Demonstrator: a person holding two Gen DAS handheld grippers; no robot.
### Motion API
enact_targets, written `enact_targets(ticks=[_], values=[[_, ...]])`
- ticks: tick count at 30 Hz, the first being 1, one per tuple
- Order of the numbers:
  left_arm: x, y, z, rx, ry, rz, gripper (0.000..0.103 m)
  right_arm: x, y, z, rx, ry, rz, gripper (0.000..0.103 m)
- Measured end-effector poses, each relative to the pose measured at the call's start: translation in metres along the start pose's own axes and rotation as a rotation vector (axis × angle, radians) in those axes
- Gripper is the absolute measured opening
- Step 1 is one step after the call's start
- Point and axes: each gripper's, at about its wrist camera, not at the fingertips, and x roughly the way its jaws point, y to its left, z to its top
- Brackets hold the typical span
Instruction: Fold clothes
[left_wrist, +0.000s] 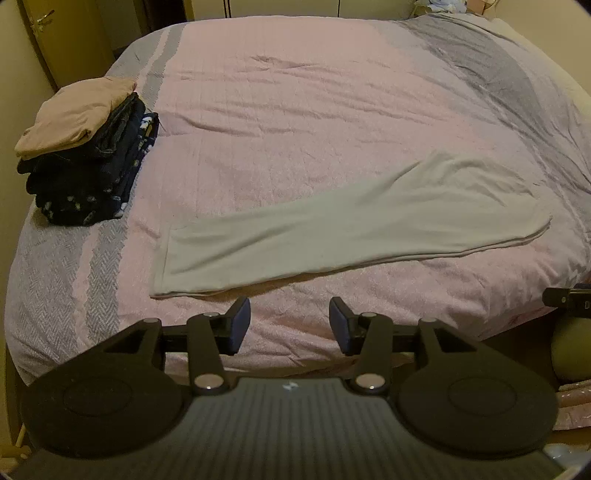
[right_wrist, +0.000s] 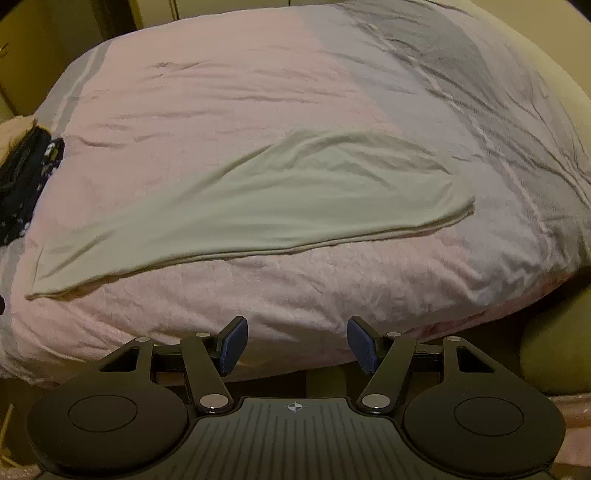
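A pale grey-green garment (left_wrist: 351, 225) lies folded into a long strip across the near part of the bed; the right wrist view shows the same garment (right_wrist: 258, 206). My left gripper (left_wrist: 290, 325) hangs open above the pink cover, short of the garment's near left corner, with nothing between its blue pads. My right gripper (right_wrist: 295, 345) is open too, over the bed's near edge, well short of the garment's long near hem, and holds nothing.
A stack of folded clothes (left_wrist: 88, 155), tan on top of dark patterned pieces, sits at the bed's left edge. The pink and grey bedcover (left_wrist: 295, 110) fills the view. A door (left_wrist: 59, 40) stands at the far left. A round olive cushion (right_wrist: 554, 358) lies beside the bed at the right.
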Motion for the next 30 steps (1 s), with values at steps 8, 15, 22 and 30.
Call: enact_targets(ticks=[8,15,22,30], values=[[0.009,-0.026,0.007,-0.026,0.007,0.03,0.043,0.013,-0.021,0.011,-0.025,0.015,0.003,0.063],[0.022,-0.066,0.03,-0.054,0.028,0.062,0.046,0.028,-0.063,0.041,-0.049,0.031,0.013,0.063],[0.047,-0.105,0.056,-0.133,0.057,0.094,0.046,0.053,-0.098,0.087,-0.114,0.051,0.045,0.063],[0.062,-0.101,0.044,-0.43,0.075,0.108,0.046,0.089,-0.117,0.137,-0.251,0.075,0.076,0.063]])
